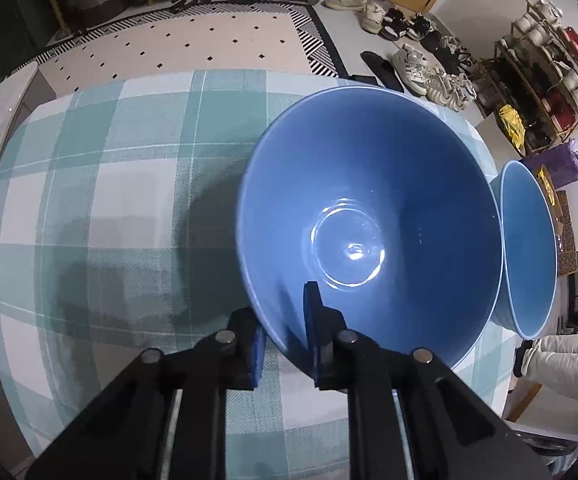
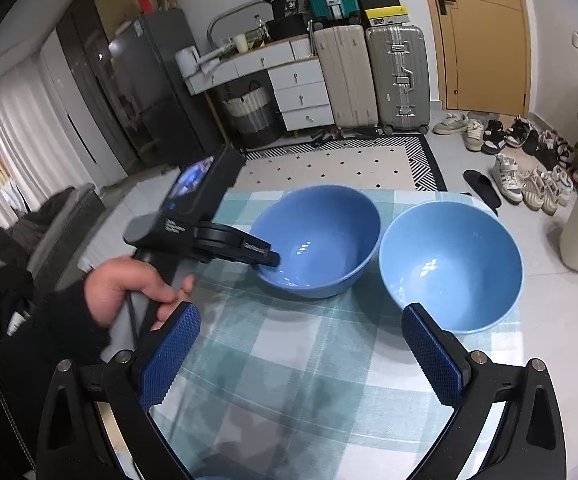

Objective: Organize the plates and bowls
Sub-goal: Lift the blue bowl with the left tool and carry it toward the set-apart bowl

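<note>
My left gripper [image 1: 285, 344] clamps the near rim of one blue bowl [image 1: 369, 216], ready for stacking into its twin [image 2: 451, 264] beside it at the table's [image 2: 289, 360] far edge; my right gripper [image 2: 303, 356] hovers, jaws apart, empty.

Both blue bowls [image 2: 321, 240] [image 2: 451, 266] are glazed glossy; the tabletop [image 2: 289, 360] is covered in woven matt cloth.
</note>
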